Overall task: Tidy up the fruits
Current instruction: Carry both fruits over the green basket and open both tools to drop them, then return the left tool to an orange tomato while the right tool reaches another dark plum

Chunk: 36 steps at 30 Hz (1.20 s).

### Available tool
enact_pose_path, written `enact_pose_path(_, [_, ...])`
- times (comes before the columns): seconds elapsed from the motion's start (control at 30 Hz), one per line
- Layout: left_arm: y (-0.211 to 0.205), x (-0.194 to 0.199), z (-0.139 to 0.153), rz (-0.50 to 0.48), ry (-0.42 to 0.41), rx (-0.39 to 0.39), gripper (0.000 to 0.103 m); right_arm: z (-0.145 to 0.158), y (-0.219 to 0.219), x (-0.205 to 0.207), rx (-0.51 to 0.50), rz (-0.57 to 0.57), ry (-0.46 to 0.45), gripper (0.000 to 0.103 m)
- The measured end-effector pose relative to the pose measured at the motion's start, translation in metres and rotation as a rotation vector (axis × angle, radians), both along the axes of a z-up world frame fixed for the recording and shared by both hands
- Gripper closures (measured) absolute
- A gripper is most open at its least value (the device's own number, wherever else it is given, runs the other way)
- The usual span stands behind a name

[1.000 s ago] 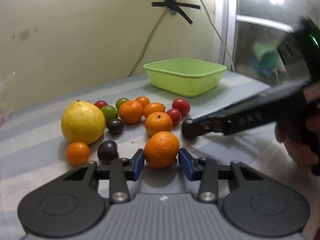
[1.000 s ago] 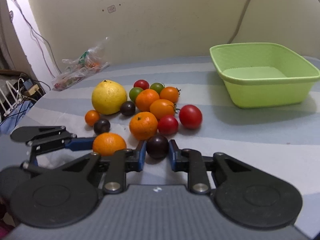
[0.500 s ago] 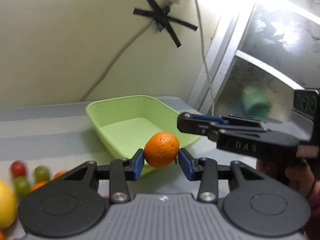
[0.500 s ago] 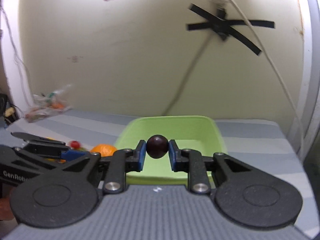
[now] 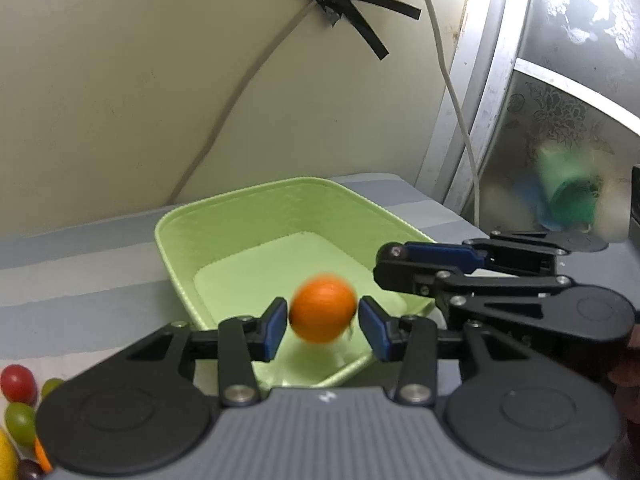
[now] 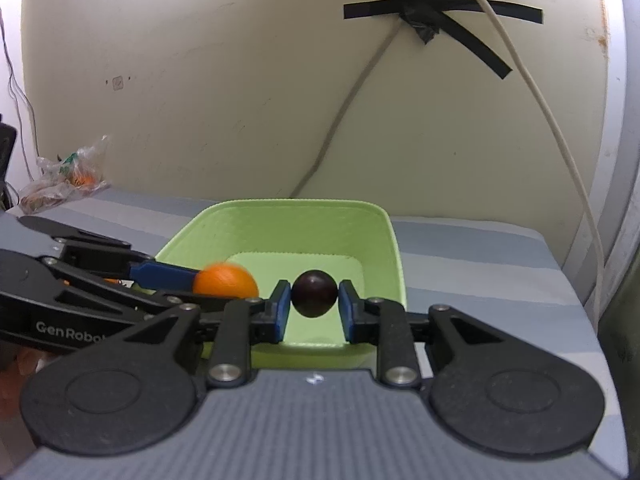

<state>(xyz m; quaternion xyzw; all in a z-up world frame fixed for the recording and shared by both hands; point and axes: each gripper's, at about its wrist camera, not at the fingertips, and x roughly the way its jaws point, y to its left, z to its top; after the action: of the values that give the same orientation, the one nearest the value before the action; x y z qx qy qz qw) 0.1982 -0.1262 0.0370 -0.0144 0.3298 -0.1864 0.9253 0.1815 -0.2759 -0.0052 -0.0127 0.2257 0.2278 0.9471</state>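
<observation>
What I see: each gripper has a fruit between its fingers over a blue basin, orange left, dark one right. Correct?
Almost. The basin is green, not blue; the right wrist view shows it. Orange at the left gripper, dark fruit at the right gripper: yes.
</observation>
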Motion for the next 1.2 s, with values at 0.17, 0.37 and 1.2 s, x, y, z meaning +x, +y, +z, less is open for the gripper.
enact_pose_path(0.17, [0.016, -0.024, 0.016, 0.004, -0.028, -0.073, 0.055, 0.005, -0.007, -0.021, 0.047, -0.045, -0.030, 0.064])
enact_pose_path(0.37, [0.074, -0.102, 0.030, 0.029, -0.127, -0.156, 0.048, 0.008, -0.003, -0.070, 0.164, -0.062, -0.045, 0.064])
enact_pose_path(1.2, [0.232, -0.152, -0.016, 0.305, -0.046, -0.189, 0.046, -0.007, 0.209, -0.122, -0.039, 0.306, 0.004, 0.051])
